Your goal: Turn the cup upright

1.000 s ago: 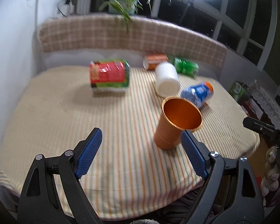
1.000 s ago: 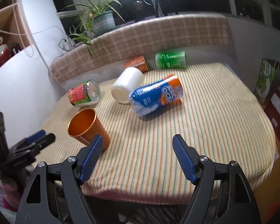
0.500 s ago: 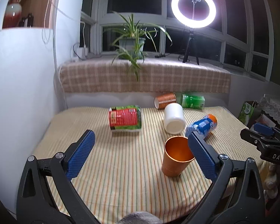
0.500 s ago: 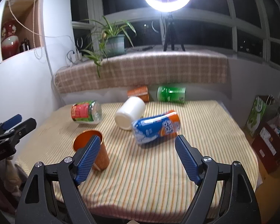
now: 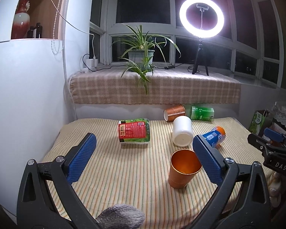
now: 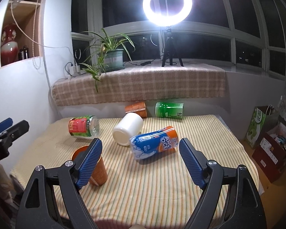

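Left wrist view: the left gripper [image 5: 144, 158] is spread wide and holds nothing. Just past its right pad stands the cup [image 5: 184, 168], a copper-orange metal tumbler, upright on the striped tablecloth [image 5: 124, 175] with its mouth up and its shiny inside showing. In the right wrist view the right gripper [image 6: 140, 164] is likewise spread and empty, its left pad partly covering the cup [image 6: 99, 170]. Farther back lie a white cup [image 5: 182, 131], a blue bottle [image 6: 154, 145], a red-labelled jar [image 5: 134, 132], and against the wall an orange can [image 5: 174, 112] and a green bottle [image 5: 202, 113].
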### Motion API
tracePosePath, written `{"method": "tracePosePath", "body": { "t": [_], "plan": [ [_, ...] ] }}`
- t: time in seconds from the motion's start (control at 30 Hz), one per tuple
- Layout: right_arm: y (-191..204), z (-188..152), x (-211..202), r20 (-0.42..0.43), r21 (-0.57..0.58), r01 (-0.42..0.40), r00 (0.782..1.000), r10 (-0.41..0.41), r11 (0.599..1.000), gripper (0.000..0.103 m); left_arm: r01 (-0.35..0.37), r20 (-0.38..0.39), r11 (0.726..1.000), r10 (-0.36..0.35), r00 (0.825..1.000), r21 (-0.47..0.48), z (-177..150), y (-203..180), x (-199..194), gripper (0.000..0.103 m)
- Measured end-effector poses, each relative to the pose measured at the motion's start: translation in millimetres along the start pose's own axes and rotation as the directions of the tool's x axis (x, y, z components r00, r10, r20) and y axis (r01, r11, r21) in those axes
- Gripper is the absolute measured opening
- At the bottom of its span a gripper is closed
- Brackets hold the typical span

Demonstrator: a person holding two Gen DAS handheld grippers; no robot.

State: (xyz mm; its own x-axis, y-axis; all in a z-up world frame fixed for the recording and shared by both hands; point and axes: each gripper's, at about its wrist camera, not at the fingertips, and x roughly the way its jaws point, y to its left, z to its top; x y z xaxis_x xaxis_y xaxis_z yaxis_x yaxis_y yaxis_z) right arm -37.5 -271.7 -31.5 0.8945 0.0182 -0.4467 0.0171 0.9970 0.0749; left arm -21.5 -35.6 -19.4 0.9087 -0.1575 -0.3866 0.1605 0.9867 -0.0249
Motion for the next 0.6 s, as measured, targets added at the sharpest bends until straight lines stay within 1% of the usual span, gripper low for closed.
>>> {"method": "tracePosePath", "body": {
  "t": [0.6],
  "plan": [
    [-1.0, -1.3, 6.4, -0.02, 0.017, 0.005, 1.0, -0.005, 1.0, 0.083, -0.003, -0.004, 1.0, 0.003, 1.0, -0.002, 0.4, -1.4, 2.7, 0.103]
  ]
}}
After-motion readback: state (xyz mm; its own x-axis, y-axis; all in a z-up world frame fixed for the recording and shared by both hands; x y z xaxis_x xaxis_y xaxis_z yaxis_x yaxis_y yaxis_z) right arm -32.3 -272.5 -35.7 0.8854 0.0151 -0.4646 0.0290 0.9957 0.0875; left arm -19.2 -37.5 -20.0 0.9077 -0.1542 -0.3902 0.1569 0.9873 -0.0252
